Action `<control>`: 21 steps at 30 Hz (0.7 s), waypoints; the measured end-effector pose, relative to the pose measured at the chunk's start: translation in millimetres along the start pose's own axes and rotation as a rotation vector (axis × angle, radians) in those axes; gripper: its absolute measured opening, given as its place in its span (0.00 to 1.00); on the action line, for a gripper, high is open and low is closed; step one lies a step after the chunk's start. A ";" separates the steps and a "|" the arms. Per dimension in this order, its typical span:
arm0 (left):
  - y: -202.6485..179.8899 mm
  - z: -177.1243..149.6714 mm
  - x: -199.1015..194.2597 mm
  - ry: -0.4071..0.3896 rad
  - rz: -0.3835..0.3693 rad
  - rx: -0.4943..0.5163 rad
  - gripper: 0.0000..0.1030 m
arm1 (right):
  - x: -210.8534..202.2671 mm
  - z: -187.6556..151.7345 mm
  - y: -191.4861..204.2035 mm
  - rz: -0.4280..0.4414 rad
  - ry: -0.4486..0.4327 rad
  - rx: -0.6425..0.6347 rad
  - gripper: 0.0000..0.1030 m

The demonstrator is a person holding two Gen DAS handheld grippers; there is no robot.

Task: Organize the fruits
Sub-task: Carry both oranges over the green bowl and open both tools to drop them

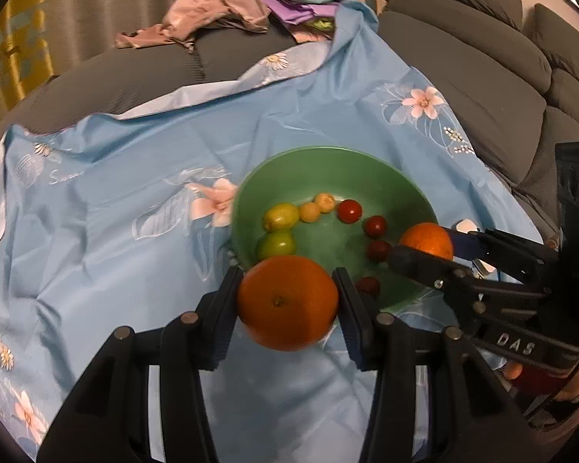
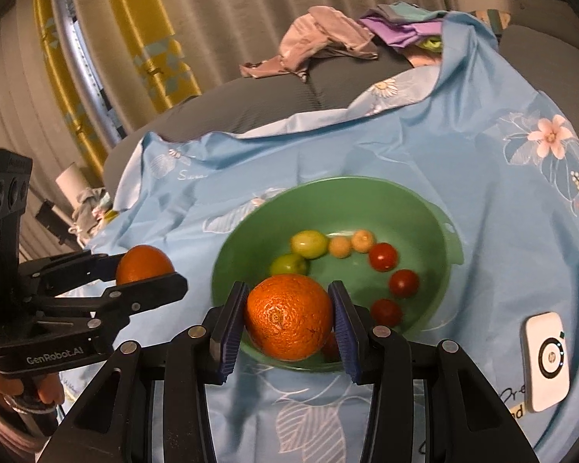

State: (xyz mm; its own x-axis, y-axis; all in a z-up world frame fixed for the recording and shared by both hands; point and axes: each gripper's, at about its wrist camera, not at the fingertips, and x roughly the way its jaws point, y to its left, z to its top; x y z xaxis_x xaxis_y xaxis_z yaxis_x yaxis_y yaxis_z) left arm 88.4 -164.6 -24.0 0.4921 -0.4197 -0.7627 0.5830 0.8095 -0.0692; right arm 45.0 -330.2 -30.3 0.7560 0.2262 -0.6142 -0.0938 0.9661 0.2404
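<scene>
A green bowl [image 1: 328, 162] [image 2: 366, 193] sits on a blue flowered cloth and holds two green fruits [image 1: 278, 243], two small yellow fruits [image 1: 316, 208] and several red cherry tomatoes [image 1: 349, 210]. My left gripper [image 1: 287, 301] is shut on an orange [image 1: 287, 303] above the bowl's near rim. It also shows in the right wrist view [image 2: 144, 268], left of the bowl. My right gripper [image 2: 289, 316] is shut on a second orange [image 2: 289, 316] over the bowl's near edge. It shows in the left wrist view [image 1: 424, 247] at the bowl's right side.
The blue cloth [image 1: 135, 231] covers a grey sofa [image 1: 482, 77]. A pile of clothes [image 1: 220, 7] lies at the back. A white device [image 2: 546, 360] lies on the cloth right of the bowl. Curtains [image 2: 251, 7] hang behind.
</scene>
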 end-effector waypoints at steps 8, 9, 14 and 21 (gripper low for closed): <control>-6.6 11.3 23.0 0.033 0.002 0.041 0.45 | 8.6 3.6 -8.1 -0.067 0.014 -0.014 0.44; -5.4 11.8 24.7 0.036 0.004 0.042 0.45 | 10.1 4.3 -8.8 -0.072 0.016 -0.015 0.44; -4.2 15.1 36.5 0.064 0.009 0.042 0.45 | 17.9 6.5 -12.1 -0.104 0.036 -0.015 0.44; -6.7 17.1 55.5 0.118 0.020 0.048 0.45 | 28.9 10.5 -14.1 -0.168 0.068 -0.032 0.44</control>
State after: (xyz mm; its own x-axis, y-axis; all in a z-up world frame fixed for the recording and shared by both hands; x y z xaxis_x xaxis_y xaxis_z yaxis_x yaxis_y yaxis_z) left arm 122.9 -200.3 -54.9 0.4257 -0.3504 -0.8343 0.6057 0.7953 -0.0250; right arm 74.9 -338.6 -43.5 0.7172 0.0686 -0.6935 0.0084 0.9942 0.1070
